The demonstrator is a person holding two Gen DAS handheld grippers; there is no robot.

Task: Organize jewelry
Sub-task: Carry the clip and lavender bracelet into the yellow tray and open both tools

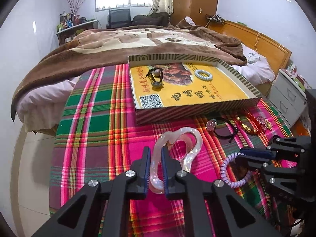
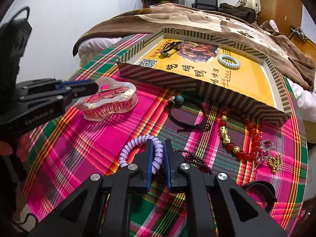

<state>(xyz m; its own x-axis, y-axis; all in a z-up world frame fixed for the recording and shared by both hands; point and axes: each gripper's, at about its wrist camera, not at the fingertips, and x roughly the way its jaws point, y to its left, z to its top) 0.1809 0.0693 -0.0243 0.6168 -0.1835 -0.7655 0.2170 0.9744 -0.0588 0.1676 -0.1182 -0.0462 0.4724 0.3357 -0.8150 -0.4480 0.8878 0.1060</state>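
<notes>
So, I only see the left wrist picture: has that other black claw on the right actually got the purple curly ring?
Observer: Yes. The right gripper has its fingers either side of one arc of the purple coil tie and seems closed on it.
Visitor: Anything hiding near it?
Observer: A strand of dark red beads lies against the coil, just right of the fingers.
Visitor: And my see-through clip, is it only a loop?
Observer: No. Seen from the side, the hair claw has a row of pink teeth resting on the plaid cloth.
</notes>
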